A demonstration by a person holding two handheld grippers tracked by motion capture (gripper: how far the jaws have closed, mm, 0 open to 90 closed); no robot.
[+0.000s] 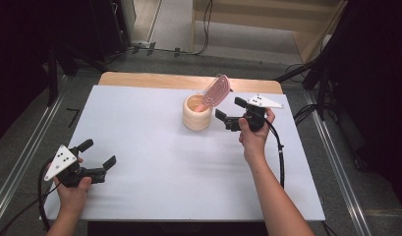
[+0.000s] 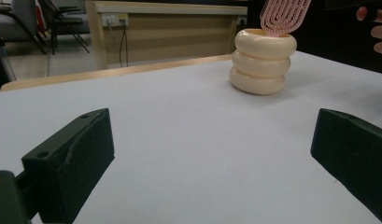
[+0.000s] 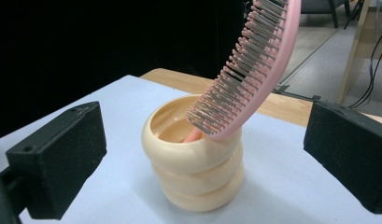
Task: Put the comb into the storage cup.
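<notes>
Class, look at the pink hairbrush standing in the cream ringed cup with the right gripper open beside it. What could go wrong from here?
1. The pink hairbrush leans handle-down over the rim of the cream ringed cup, so a nudge might tip the cup.
2. The right gripper is open beside the cup; closing on the bristled head could give a slipping hold.
3. The left gripper sits far off near the white table edge, too distant to steady the cup.

A lab: cables [image 1: 206, 19] on grey floor, dark stands [image 1: 61, 54] around table [image 1: 154, 162].
</notes>
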